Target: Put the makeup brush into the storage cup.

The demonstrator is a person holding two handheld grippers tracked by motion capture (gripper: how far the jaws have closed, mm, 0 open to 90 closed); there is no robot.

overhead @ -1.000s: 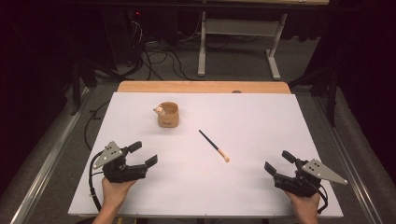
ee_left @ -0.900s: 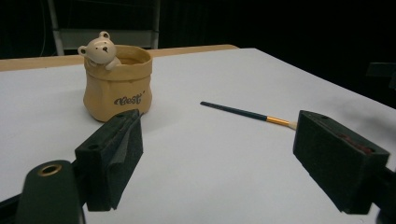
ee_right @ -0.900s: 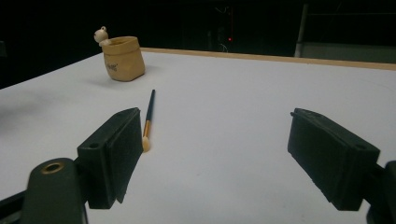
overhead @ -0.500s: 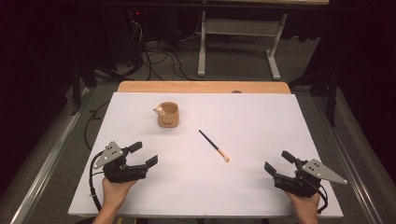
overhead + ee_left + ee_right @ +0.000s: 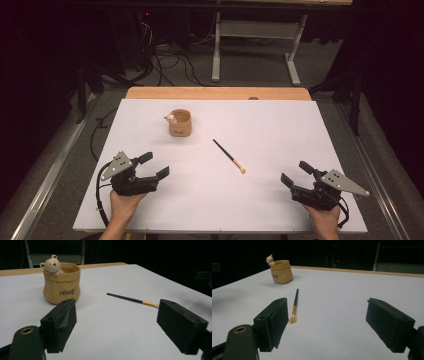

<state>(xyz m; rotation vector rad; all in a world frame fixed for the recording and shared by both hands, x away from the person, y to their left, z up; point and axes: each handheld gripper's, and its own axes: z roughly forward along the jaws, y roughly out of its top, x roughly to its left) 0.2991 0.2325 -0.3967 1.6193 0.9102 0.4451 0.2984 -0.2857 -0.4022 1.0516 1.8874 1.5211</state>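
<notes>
Nothing is being moved since the earlier frames. The left gripper (image 5: 154, 165) at 7 o'clock and right gripper (image 5: 295, 172) at 5 o'clock are being held apart, empty. The makeup brush (image 5: 229, 155), seemingly, is lying centrally, the bear pot (image 5: 179, 122) at 11 o'clock.

The desk (image 5: 300, 130) wears a white sheet over nearly its whole top, with a strip of bare wood showing along the far edge. 2 things lie on it. A tan pot (image 5: 180, 123) stands upright toward the far left, a little bear peeking over its rim and the word "Best" on its side. Near the middle, well apart from the pot, a brush (image 5: 229, 156) lies flat on a diagonal, dark handle pointing far-left, pale bristle tip pointing near-right.
</notes>
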